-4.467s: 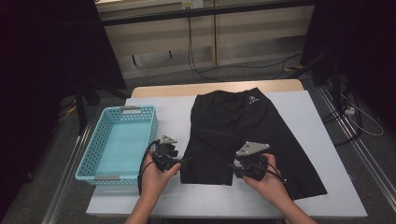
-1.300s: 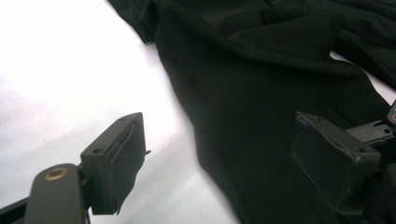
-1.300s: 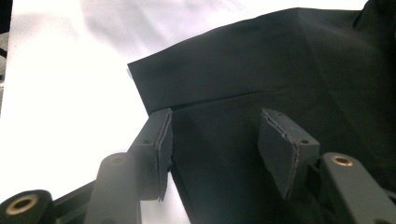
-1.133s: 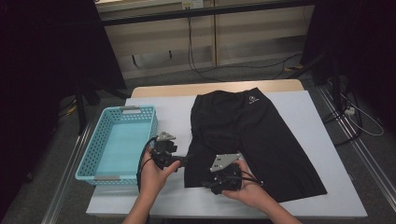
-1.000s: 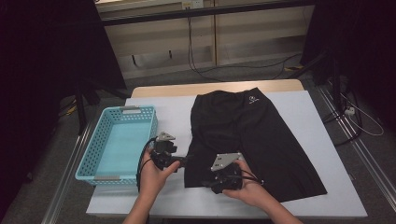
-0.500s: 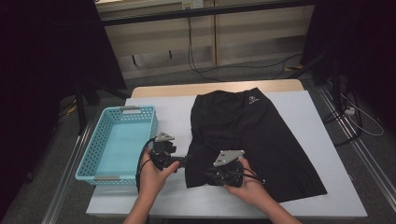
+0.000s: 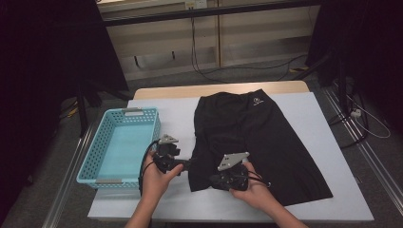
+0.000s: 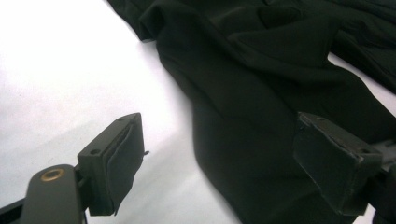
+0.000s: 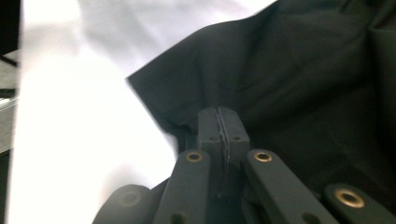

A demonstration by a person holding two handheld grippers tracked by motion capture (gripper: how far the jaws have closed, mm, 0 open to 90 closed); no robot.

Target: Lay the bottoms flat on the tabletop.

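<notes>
A pair of black shorts [image 7: 256, 133] lies flat on the white table [image 7: 309, 109], with a small white logo at the far waistband. My left gripper [image 7: 187, 164] rests at the shorts' near left edge. It is open, and the cloth [image 8: 261, 70] lies between its wide jaws [image 8: 219, 135] with no pad pressing on it. My right gripper [image 7: 214, 180] is at the near hem, close to the left corner. Its jaws have just been closing and are now pressed together [image 9: 219, 116] on the hem of the shorts [image 9: 303, 70], which puckers towards them.
A light blue plastic basket [image 7: 86, 164] stands on the table's left side, close beside the left hand. Bare white table shows to the right of the shorts and along the near edge. Cables lie on the floor beyond the table.
The right gripper's jaws have closed onto the near hem of the shorts. Neither hand has shifted, and the left gripper has stayed open.
</notes>
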